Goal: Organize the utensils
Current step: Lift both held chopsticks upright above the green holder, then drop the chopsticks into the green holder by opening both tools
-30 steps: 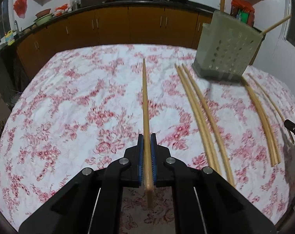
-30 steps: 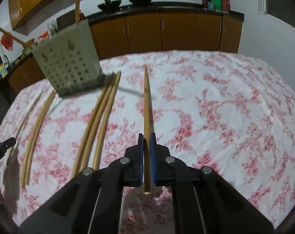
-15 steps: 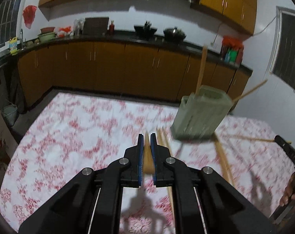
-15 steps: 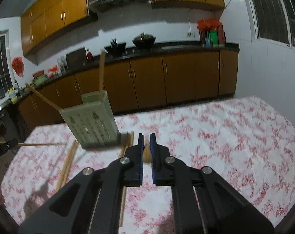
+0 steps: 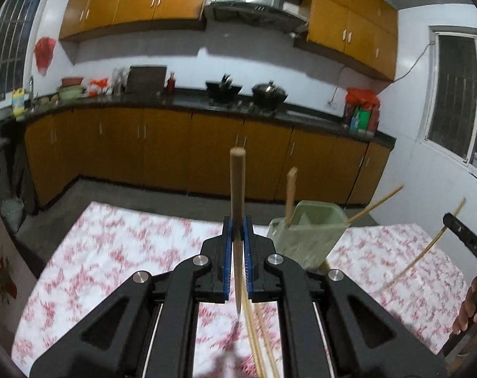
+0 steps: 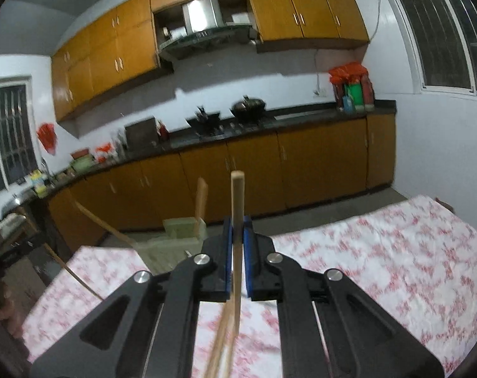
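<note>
The left gripper (image 5: 237, 236) is pinching one wooden chopstick (image 5: 237, 189) between its blue pads, and this stick is standing almost upright, its blunt squared end pointing up, clear above the bench (image 5: 112, 252). The right gripper (image 6: 237, 236) is pinching a second chopstick (image 6: 237, 208) in the same manner, also raised over the cloth. In the left view the right gripper is showing at the right edge with its thin stick slanting up, and a hand (image 5: 471, 302) is gripping it there.

Between the two grippers, toward the far edge of the bench, the pale green utensil holder (image 5: 307, 233) is standing; it is a plastic box with a square open mouth. One flat wooden stick is leaning out of its near left corner and a thinner one is slanting out to the right. Loose chopsticks (image 5: 257, 340) are lying on the cloth just under the left gripper, round and thin, light bamboo colour.

The bench is wearing a white cloth with a red flower print, a little wrinkled. The left part of it is lying open, and also the wide right part in the right view. Beyond the far edge a strip of grey floor (image 5: 128, 192) is separating the bench from the orange-brown cabinets (image 5: 162, 151) with a dark worktop.
</note>
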A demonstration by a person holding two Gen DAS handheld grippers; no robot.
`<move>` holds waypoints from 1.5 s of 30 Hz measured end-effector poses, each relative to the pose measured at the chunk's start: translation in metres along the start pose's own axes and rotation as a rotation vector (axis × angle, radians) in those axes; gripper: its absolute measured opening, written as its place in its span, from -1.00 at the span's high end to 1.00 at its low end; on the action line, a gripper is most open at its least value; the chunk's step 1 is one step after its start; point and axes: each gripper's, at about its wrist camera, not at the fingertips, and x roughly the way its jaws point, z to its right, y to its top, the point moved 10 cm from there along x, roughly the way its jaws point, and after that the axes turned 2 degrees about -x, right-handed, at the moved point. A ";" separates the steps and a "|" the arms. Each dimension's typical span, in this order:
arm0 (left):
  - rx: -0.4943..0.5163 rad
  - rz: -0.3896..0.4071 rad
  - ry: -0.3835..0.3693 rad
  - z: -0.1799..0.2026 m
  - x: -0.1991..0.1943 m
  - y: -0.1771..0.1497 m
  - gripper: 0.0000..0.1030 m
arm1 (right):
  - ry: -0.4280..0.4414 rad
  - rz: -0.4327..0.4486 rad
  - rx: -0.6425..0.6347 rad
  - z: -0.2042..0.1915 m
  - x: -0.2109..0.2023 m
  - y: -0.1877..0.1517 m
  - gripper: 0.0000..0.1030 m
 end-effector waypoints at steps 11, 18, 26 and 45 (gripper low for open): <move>0.009 0.221 -0.077 0.063 -0.014 0.091 0.86 | 0.094 0.242 -0.013 -0.059 -0.011 0.104 0.84; -0.015 0.328 -0.061 0.074 0.007 0.120 0.86 | 0.046 0.335 0.014 -0.068 0.030 0.127 0.84; -0.030 0.254 -0.053 0.069 0.063 0.084 0.86 | 0.010 0.279 0.024 -0.064 0.093 0.103 0.84; -0.066 0.191 -0.053 0.054 0.046 0.074 0.44 | -0.013 0.191 0.004 -0.043 0.058 0.085 0.36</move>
